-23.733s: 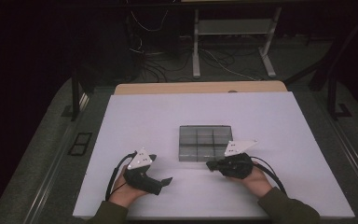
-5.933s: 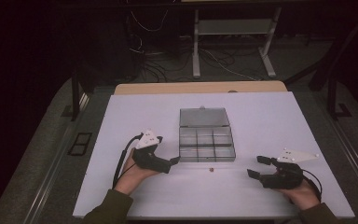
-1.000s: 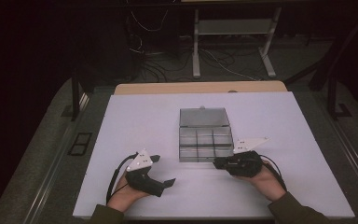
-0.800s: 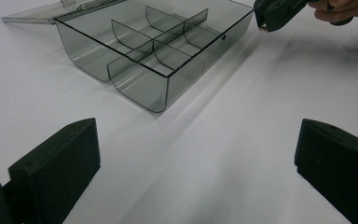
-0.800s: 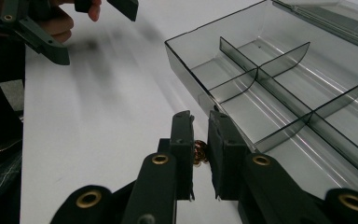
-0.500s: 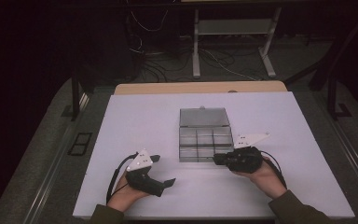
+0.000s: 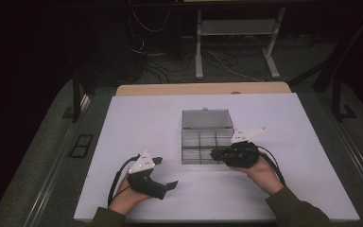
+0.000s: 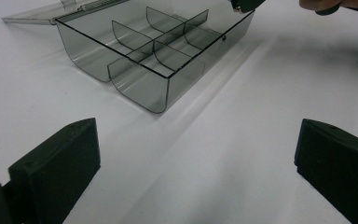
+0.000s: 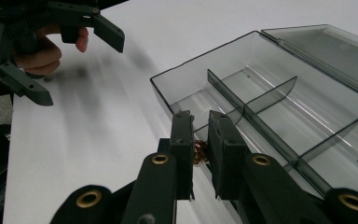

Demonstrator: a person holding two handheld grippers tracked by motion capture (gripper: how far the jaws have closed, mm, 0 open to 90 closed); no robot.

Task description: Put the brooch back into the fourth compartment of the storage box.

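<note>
Placing a small part into a divided box: the work shown on a white table [image 7: 137,118].

Left gripper [image 7: 163,172]: resting near the table's front edge, left of the middle, in the person's left hand. Its jaws stand wide apart with nothing between them, seen plainly in the left gripper view, where bare table lies ahead of them.

Box [image 7: 207,137]: a clear smoky plastic organiser near the middle of the table, a little toward the right edge. Thin dividers split the tray into compartments.

Lid [image 7: 206,118]: already swung open and lying back toward the table's far edge.

Compartments: all look empty, as far as the gripper views show.

Right gripper [image 7: 216,154]: held at the front right corner of the box. Its jaws are nearly closed on a small part.

Small part [image 9: 199,153]: a tiny brownish, metallic-looking piece pinched between the right jaws, at the box's near wall. What it is cannot be told.

Done so far: box opened; part picked up and carried to the box.

Left to do, by my reading: lift the part over the wall, drop it into a compartment, perhaps close the lid.
</note>
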